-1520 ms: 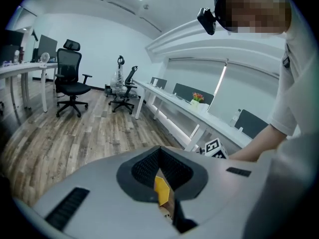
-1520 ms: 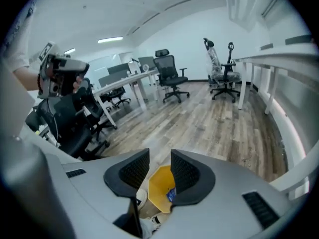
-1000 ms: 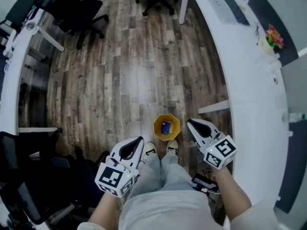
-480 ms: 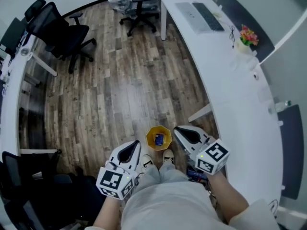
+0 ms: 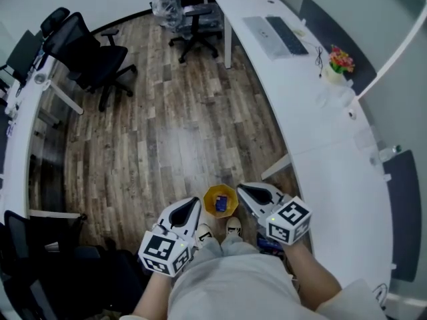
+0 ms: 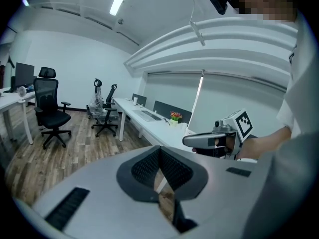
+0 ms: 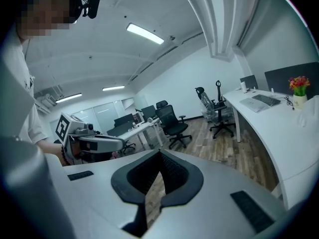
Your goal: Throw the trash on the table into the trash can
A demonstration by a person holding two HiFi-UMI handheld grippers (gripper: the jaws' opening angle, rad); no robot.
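Though only head view shows the trash can (image 5: 208, 203), left gripper (image 6: 160, 149) and right gripper (image 7: 159, 153) sit closed, empty.

This is looking like an office: black swivel chairs (image 5: 90, 55) are standing on a wood-plank floor (image 5: 173, 132), a long white worktop (image 5: 320, 132) is carrying a laptop (image 5: 277, 35) and potted flowers (image 5: 339, 62), and strip lights (image 7: 144, 34) are glowing overhead.

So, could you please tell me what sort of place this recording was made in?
Most likely an open-plan office: a long white desk carries a keyboard, black swivel chairs stand on a wood-plank floor, and a small yellow trash can sits by the person's feet.
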